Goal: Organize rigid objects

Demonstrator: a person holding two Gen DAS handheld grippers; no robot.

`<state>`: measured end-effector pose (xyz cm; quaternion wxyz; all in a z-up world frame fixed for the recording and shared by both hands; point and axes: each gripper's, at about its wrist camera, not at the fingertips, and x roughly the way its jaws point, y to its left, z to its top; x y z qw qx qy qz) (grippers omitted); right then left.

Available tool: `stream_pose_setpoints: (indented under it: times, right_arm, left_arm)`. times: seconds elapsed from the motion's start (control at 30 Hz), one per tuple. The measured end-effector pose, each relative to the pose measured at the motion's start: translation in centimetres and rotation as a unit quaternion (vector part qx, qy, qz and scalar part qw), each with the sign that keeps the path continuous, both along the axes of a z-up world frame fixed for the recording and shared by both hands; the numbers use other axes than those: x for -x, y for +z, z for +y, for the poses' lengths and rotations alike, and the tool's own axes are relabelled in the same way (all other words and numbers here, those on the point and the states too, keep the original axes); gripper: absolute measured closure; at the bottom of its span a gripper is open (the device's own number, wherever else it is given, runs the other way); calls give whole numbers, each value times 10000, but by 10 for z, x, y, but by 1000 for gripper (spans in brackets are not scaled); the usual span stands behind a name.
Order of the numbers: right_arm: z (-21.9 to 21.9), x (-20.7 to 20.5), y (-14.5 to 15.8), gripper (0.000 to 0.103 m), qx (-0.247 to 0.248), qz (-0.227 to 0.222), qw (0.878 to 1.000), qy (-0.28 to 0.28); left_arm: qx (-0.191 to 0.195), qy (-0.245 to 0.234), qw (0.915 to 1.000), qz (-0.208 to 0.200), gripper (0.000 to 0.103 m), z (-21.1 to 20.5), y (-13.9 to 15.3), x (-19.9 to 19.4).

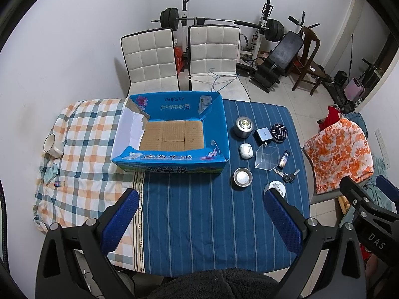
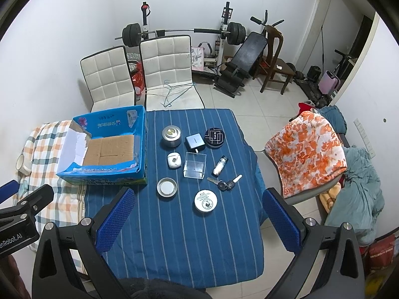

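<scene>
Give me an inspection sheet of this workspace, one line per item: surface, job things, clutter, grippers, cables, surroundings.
Surface: table under a blue striped cloth, with a checked cloth on its left part.
Job's things: open blue cardboard box, nothing inside it; to its right lie a metal tin, tin lid, white earbud case, clear cube, grey charger, black round case, small bottle, keys, white round tin.
Clutter: mug on the checked cloth.
Grippers: left gripper and right gripper both open, holding nothing, above the table's near edge.
Cables: nothing seen.
Surroundings: two white chairs, barbell rack, chair draped with orange floral cloth.
</scene>
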<state>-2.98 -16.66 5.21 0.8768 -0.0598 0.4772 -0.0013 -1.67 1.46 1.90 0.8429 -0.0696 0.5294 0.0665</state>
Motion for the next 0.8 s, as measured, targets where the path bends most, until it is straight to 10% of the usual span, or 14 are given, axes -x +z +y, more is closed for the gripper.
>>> stream_pose_setpoints:
  times: [0.43, 0.8]
  right_arm:
    - [-13, -20, -22, 0, -191, 302, 9994, -44]
    - [-87, -140, -95, 0, -424, 733, 9935, -759]
  left_arm:
    - [26, -11, 10000, 59, 0, 8, 1, -12]
    - [387, -130, 9989, 226, 0, -24, -59, -116]
